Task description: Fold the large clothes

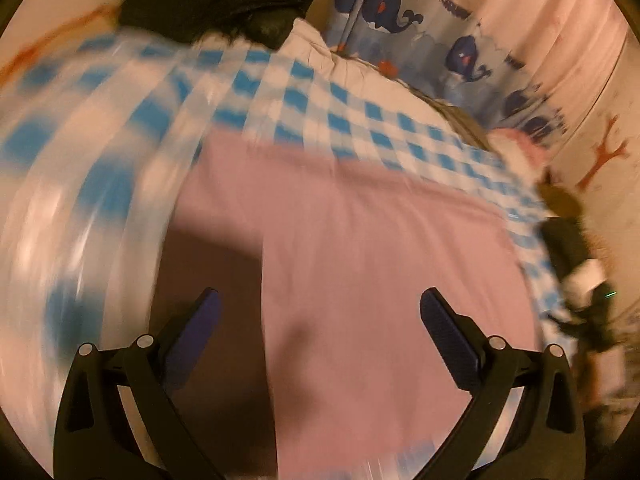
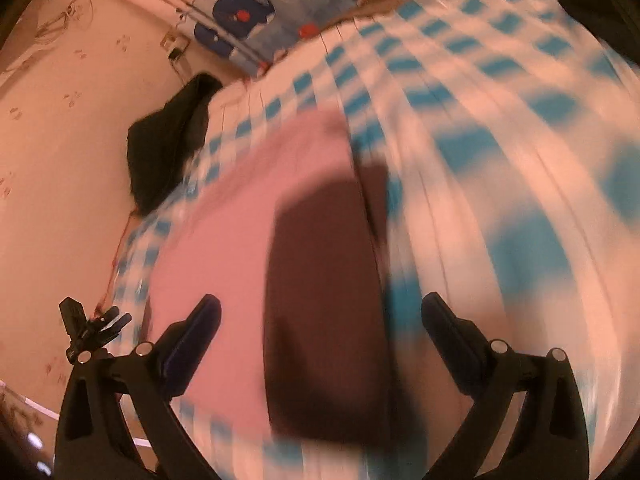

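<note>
Both grippers empty above the pink cloth (image 1: 360, 240)

My left gripper (image 1: 320, 336) and right gripper (image 2: 320, 340) gaped; I judged pinching matching corners best.

Garment (image 1: 360, 248) lying flat on the bed (image 1: 320, 96); curtain (image 1: 440, 28) hanging behind the bed; bundle (image 1: 216, 0) sitting at its far-left corner.

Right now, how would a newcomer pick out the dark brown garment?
Start at the blue-and-white checked bedsheet covering the bed. On it lies a pink cloth, and the dark brown garment lies alongside that. It is the only dark piece among pale fabrics.
</note>
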Demonstrator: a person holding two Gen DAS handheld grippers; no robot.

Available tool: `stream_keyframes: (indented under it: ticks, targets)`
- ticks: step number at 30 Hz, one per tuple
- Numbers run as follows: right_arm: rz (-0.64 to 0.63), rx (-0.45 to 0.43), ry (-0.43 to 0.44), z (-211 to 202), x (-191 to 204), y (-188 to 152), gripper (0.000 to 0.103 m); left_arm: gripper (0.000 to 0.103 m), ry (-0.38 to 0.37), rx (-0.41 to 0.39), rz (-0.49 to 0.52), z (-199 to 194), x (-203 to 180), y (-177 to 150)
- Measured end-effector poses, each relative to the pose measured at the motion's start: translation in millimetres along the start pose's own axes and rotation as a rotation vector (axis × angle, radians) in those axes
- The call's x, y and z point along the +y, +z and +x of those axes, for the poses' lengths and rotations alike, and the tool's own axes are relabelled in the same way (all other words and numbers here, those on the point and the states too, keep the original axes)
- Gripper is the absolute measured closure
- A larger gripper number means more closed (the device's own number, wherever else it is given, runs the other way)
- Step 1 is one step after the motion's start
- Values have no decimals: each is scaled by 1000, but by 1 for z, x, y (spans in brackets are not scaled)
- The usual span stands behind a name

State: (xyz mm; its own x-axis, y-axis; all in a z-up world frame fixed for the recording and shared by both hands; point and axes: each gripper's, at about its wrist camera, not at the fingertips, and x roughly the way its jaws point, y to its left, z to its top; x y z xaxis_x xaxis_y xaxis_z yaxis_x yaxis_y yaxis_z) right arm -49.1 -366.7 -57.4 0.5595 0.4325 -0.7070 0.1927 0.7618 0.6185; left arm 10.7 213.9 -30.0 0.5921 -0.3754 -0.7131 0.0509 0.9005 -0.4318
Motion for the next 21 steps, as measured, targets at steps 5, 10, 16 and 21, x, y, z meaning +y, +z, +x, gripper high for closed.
stream_keyframes:
  ticks: [5,10,16,21]
  targets:
    - [152,43,103,-12,-30,-66,7,7,-121,73,-194,-35,35,-82]
    - [224,-11,198,-18,-21,-80,7,7,-244,70,-362,-39,50,-120]
    - [200,53,204,3,9,-99,7,7,-341,37,-476,-33,54,-129]
    - [232,45,177,21,20,-92,7,7,-384,46,-545,-21,58,-129]
